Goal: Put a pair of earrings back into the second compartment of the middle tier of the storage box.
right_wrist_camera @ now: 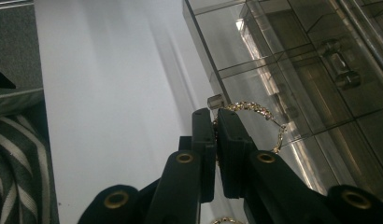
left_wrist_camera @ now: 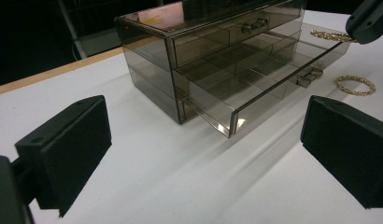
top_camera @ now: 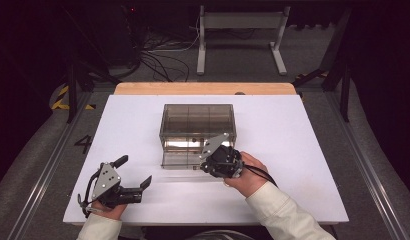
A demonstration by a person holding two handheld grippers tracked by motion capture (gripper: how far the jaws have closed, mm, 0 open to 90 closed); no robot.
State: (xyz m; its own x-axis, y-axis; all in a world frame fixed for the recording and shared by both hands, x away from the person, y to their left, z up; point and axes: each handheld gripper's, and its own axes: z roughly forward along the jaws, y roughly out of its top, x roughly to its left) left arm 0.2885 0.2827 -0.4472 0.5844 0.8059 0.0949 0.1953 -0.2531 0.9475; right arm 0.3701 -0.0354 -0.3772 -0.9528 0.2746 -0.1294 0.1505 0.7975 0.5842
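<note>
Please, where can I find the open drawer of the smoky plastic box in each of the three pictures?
High view: the open drawer juts from the box front toward the person, left of the right gripper.
Left gripper view: it crosses the upper middle, pulled out rightward.
Right gripper view: its compartments lie upper right, beyond the closed jaws.
Shared landmark: the gold chain in the right gripper, also seen at.

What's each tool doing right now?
Left tool: open, holding nothing.
Right tool: closed on a gold bracelet beside the clear drawer box.
</note>
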